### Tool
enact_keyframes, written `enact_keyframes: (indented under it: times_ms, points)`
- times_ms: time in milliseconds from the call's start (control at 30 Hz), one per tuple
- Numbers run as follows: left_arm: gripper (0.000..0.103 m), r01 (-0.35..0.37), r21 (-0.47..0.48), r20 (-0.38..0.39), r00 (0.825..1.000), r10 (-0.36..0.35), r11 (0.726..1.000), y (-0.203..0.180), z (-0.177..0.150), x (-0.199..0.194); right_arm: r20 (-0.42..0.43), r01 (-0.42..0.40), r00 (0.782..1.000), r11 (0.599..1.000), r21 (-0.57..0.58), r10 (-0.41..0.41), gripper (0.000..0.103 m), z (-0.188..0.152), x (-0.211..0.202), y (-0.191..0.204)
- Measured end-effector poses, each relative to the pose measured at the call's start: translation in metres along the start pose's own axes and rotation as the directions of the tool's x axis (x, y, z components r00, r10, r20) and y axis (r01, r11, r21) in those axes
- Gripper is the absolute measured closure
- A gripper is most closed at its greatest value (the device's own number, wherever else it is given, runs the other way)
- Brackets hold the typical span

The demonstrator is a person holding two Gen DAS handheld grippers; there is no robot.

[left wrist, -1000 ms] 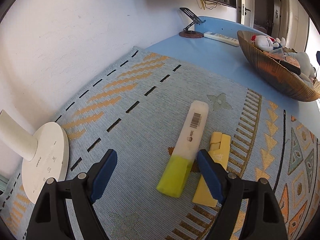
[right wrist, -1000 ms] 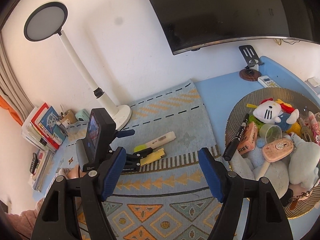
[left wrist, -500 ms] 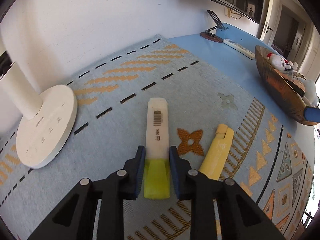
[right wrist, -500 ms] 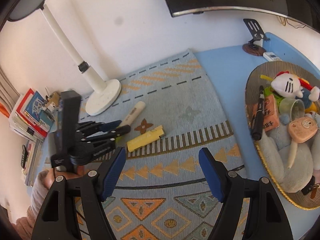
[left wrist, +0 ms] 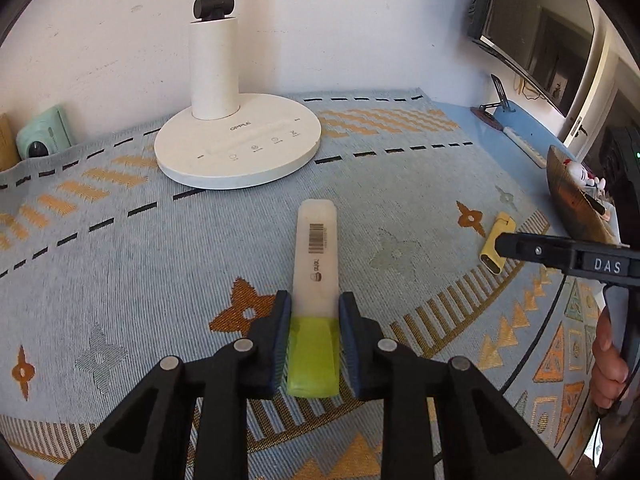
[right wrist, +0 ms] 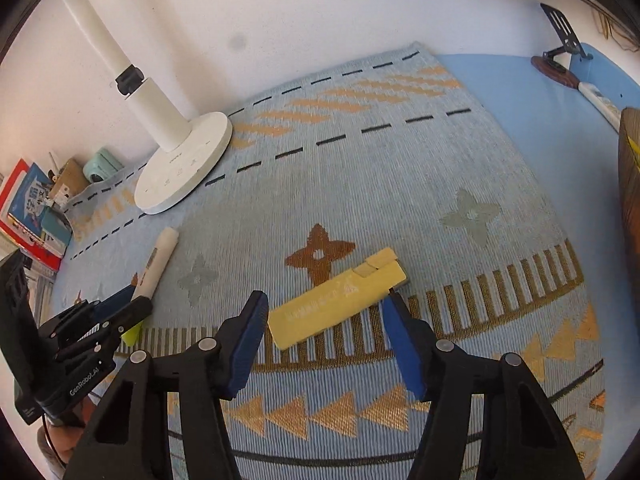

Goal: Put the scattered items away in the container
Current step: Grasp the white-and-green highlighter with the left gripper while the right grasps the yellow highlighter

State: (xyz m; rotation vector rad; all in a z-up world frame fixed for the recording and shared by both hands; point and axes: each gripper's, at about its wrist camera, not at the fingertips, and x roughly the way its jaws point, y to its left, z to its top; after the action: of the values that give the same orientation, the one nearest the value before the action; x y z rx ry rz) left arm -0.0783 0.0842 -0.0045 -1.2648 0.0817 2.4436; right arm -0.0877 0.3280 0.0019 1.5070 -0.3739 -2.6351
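A white highlighter with a yellow-green cap (left wrist: 314,280) lies lengthwise on the patterned mat, and my left gripper (left wrist: 313,320) is shut on it near the cap. From the right wrist view the same highlighter (right wrist: 154,264) shows at the left, held by the left gripper (right wrist: 128,310). A flat yellow utility knife (right wrist: 340,294) lies diagonally on the mat. My right gripper (right wrist: 324,320) is open, its blue pads either side of the knife's near part. The knife (left wrist: 496,240) and the right gripper's black body (left wrist: 560,256) appear at right in the left wrist view. The woven bowl (left wrist: 572,196) sits far right.
A white lamp base (left wrist: 240,144) with its pole stands behind the highlighter. A mint device (left wrist: 42,140) and books (right wrist: 28,208) sit at the left wall. A remote (left wrist: 524,146) and a phone stand (right wrist: 560,52) lie on the blue table (right wrist: 520,88) near the bowl (right wrist: 630,168).
My left gripper shut on the highlighter and has turned with it toward the lamp. My right gripper came down from over the bowl side to straddle the yellow knife.
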Motion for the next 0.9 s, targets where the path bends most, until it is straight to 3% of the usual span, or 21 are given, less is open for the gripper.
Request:
enact_keyframes:
  times_ms: [167, 400, 433, 533, 600, 700, 900]
  points:
    - [0.080, -0.037, 0.033, 0.005, 0.999, 0.037, 0.999, -0.009, -0.001, 0.002, 0.003, 0.041, 0.999, 0.997, -0.064, -0.041, 0.042, 0.011, 0.019, 0.018]
    - [0.078, -0.021, 0.018, 0.006, 1.000, 0.021, 1.000, -0.006, 0.000, 0.002, 0.041, 0.112, 0.993, 0.987, -0.112, -0.108, 0.042, -0.004, 0.018, 0.024]
    - [0.077, -0.021, 0.021, 0.005, 1.000, 0.020, 1.000, -0.008, -0.001, 0.002, 0.049, 0.130, 0.991, 0.984, -0.122, -0.125, 0.044, -0.006, 0.018, 0.025]
    - [0.070, -0.028, 0.043, 0.003, 1.000, 0.027, 0.999, -0.012, 0.000, 0.003, 0.086, 0.216, 0.975, 0.962, -0.170, -0.203, 0.064, -0.009, 0.020, 0.033]
    - [0.069, -0.041, 0.052, 0.003, 0.999, 0.041, 0.998, -0.014, -0.001, 0.003, 0.083, 0.197, 0.979, 0.966, -0.165, -0.186, 0.074, -0.008, 0.018, 0.034]
    - [0.069, -0.042, 0.048, 0.005, 0.999, 0.042, 0.998, -0.013, -0.001, 0.003, 0.073, 0.168, 0.985, 0.975, -0.145, -0.159, 0.077, -0.006, 0.015, 0.029]
    - [0.072, -0.064, 0.052, 0.005, 0.998, 0.064, 0.997, -0.015, -0.001, 0.003, 0.022, 0.010, 1.000, 0.998, -0.059, -0.009, 0.078, -0.010, 0.002, 0.011]
